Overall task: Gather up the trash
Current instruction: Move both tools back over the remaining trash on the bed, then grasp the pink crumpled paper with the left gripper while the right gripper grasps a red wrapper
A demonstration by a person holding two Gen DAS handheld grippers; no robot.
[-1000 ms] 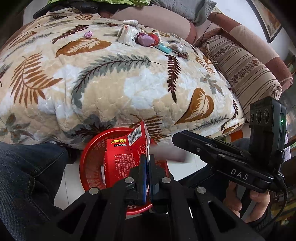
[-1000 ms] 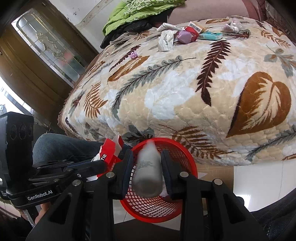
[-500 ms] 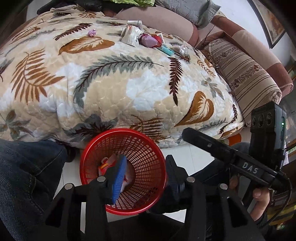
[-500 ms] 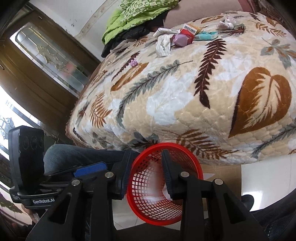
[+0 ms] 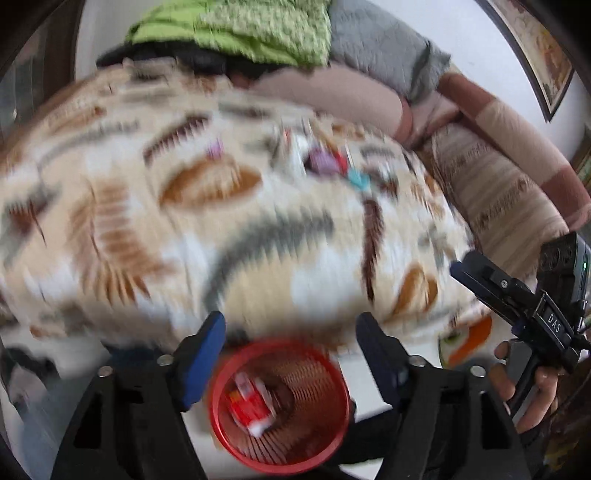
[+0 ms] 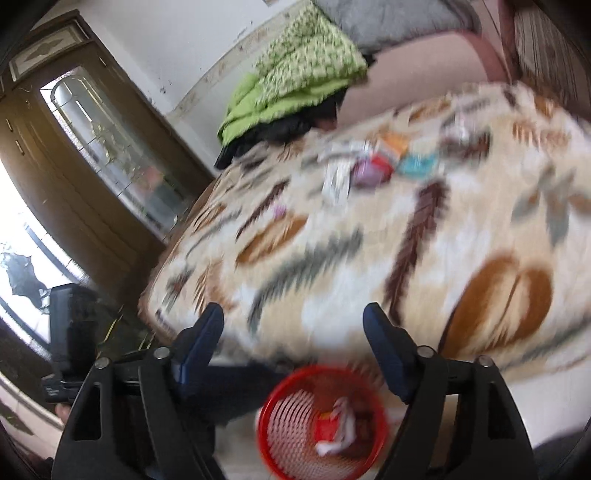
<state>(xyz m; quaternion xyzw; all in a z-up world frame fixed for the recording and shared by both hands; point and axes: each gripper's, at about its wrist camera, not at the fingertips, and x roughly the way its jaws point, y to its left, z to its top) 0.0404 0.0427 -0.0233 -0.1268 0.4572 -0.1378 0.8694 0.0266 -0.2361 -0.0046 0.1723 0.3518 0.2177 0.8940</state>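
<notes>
Both views are blurred by motion. A red mesh basket point(image 5: 280, 454) stands on the floor below the sofa edge, with a red carton point(image 5: 249, 404) and a white item inside; it also shows in the right wrist view point(image 6: 284, 443). My left gripper point(image 5: 291, 339) is open and empty above the basket. My right gripper point(image 6: 295, 332) is open and empty too. A cluster of wrappers point(image 5: 325, 162) lies far back on the leaf-patterned blanket point(image 5: 258, 229), seen also in the right wrist view point(image 6: 373, 166). A small purple scrap point(image 5: 214, 149) lies left of it.
A green quilt point(image 5: 236, 29) and grey cushion point(image 5: 376, 55) sit at the sofa's back. A striped bolster point(image 5: 495, 192) is on the right. A wooden glass-panelled door point(image 6: 92, 155) stands left. The other handheld gripper point(image 5: 532, 314) is at the right edge.
Both grippers opened and dropped the red carton and the white bottle into the basket. Both then rose and tilted up toward the blanket, opening wider.
</notes>
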